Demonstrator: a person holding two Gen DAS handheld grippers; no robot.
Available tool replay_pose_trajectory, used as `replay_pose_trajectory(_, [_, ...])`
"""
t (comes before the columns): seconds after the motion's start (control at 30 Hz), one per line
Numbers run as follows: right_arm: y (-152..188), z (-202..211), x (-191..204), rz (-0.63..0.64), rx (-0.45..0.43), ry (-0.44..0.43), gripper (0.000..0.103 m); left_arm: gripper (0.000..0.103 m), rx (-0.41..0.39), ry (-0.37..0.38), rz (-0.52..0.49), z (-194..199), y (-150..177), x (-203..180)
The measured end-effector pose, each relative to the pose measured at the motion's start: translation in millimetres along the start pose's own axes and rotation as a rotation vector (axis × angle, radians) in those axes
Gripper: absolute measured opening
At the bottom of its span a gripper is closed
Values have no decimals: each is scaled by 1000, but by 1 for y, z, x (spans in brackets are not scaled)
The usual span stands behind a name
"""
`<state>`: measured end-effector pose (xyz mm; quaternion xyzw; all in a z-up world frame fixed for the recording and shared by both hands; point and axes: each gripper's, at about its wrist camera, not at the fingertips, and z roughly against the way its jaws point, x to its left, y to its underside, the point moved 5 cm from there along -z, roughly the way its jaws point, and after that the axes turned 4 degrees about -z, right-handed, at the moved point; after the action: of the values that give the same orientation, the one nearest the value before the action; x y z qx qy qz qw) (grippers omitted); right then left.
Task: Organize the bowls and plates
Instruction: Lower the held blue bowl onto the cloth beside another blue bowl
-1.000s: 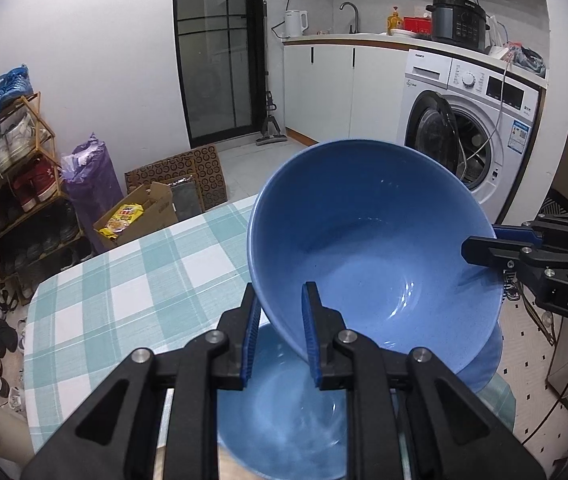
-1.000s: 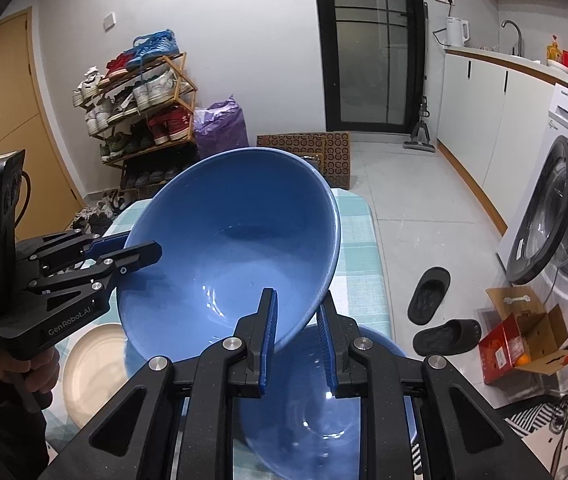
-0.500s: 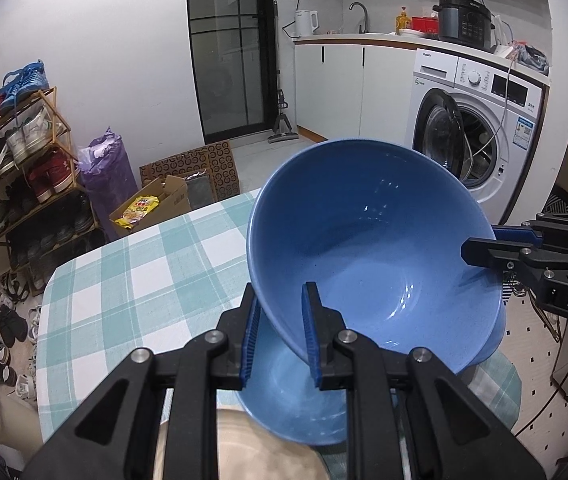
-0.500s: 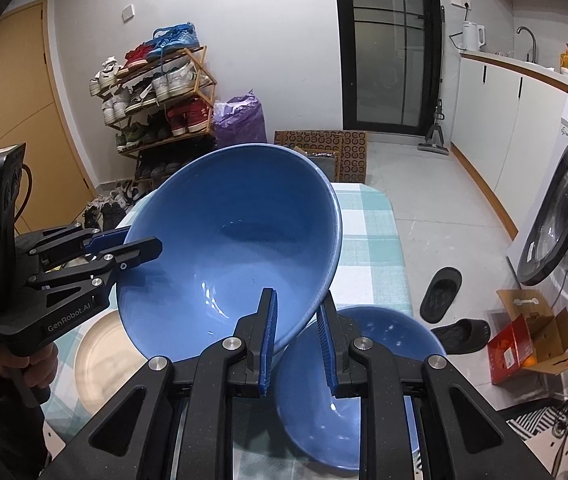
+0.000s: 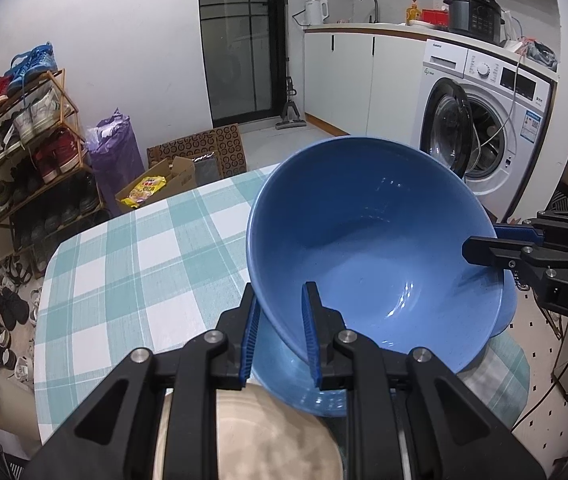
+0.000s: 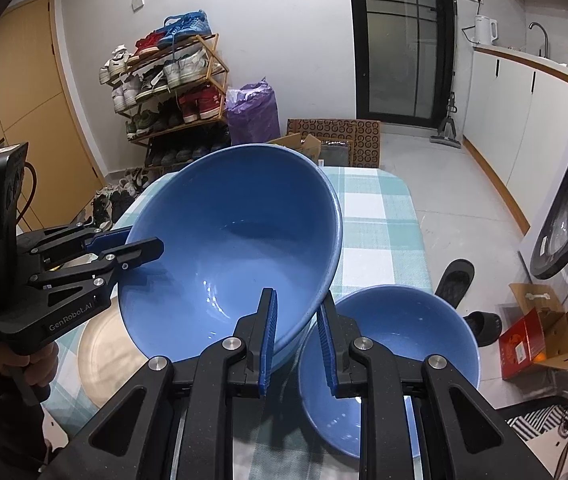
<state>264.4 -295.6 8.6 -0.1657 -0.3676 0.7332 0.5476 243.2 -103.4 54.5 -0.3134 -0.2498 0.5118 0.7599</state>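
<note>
A table (image 5: pixel 132 264) covered by a teal-and-white checked cloth is seen beneath everything in both wrist views. Above it, a large blue bowl (image 5: pixel 372 248) is held tilted and lifted off the cloth, clamped at two points of its rim. In the left wrist view the near rim is pinched between the blue pads of the left gripper (image 5: pixel 280 332), one finger inside the bowl and one outside. In the right wrist view the opposite stretch of rim is gripped in the same way by the right gripper (image 6: pixel 298 338), its jaws closed on the bowl wall. Each gripper is also visible from the other's camera, at the side of the bowl.

A smaller blue bowl (image 6: pixel 388 364) is set upright on the cloth near the table's edge, just beside and partly below the lifted bowl; whether the two touch cannot be told. In the left wrist view it is largely hidden under the large bowl. A beige plate (image 6: pixel 100 356) is laid flat on the cloth on the other side, below the left gripper, and its near edge is blurred in the left wrist view.

Beyond the table, a washing machine (image 5: pixel 484 120) with its door open is seen by the white cabinets, and a shoe rack (image 6: pixel 172 96) stands against the far wall.
</note>
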Motion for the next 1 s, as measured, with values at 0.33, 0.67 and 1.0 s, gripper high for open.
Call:
replay_pose_trajectory(0.33, [6, -28, 9, 14, 50, -8, 20, 19, 37, -8, 21, -12, 17, 9])
replay_pose_trajectory(0.67, [18, -53, 13, 28, 105, -7, 21, 19, 73, -9, 30, -25, 29, 14])
replay_pose_trajectory(1.0, [24, -70, 15, 38, 139, -1, 21, 19, 106, -5, 30, -36, 39, 17])
